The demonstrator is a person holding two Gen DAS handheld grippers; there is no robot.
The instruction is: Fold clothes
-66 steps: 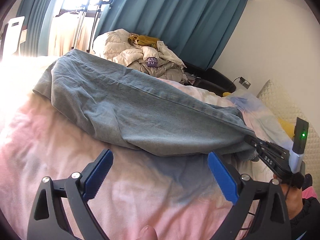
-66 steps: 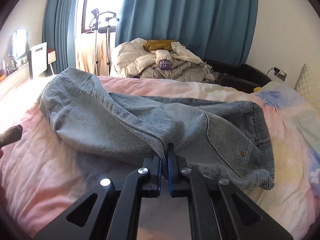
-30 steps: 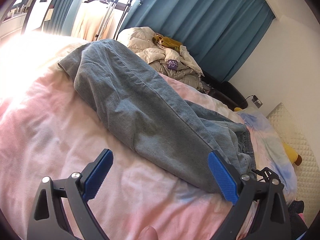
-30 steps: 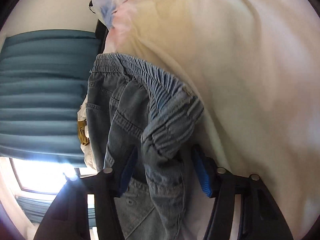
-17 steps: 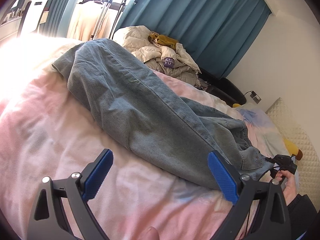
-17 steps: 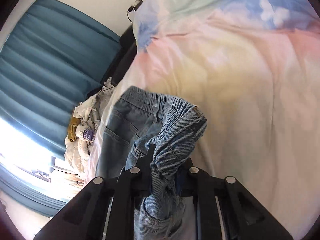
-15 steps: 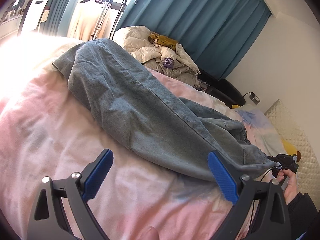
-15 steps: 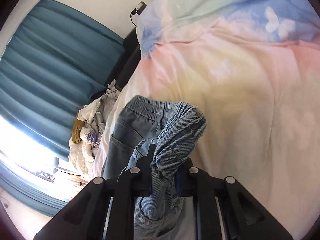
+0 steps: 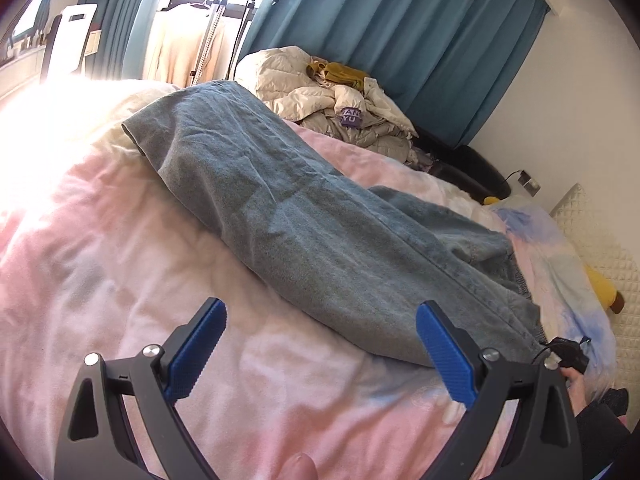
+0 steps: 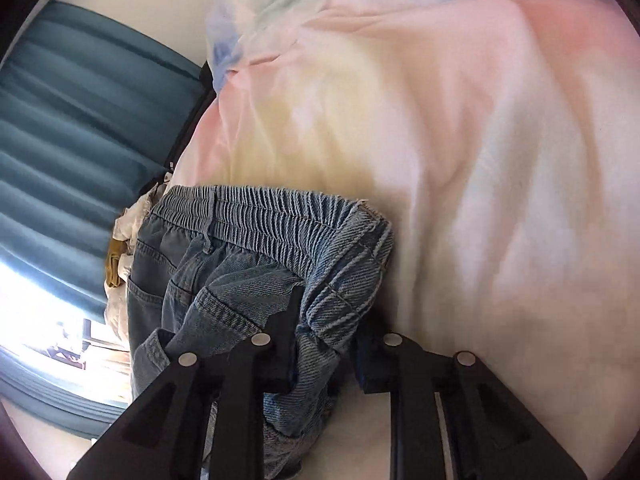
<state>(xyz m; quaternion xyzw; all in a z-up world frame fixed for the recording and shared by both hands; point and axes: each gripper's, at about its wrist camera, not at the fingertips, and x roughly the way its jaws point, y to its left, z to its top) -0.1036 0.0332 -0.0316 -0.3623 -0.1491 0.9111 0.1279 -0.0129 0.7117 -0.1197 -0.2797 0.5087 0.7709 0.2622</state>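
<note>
A pair of light blue jeans (image 9: 304, 220) lies folded lengthwise across the pink bed cover (image 9: 100, 264), legs towards the window. My left gripper (image 9: 320, 352) is open and empty, hovering just in front of the jeans' near edge. In the right wrist view the elastic waistband (image 10: 280, 216) is bunched up. My right gripper (image 10: 324, 344) has its jaws apart around a fold of the waistband; the denim sits loosely between them. The right gripper also shows at the jeans' waist end in the left wrist view (image 9: 568, 354).
A heap of cream jackets (image 9: 328, 96) with a mustard garment lies at the far side of the bed. Teal curtains (image 9: 400, 40) hang behind. A clothes stand (image 9: 216, 40) is by the window. A quilted pillow (image 9: 600, 248) and a yellow toy (image 9: 604, 288) lie at right.
My right gripper, shut on the waistband half a second ago, has opened, and the waistband has dropped onto the bed. The left gripper has barely moved.
</note>
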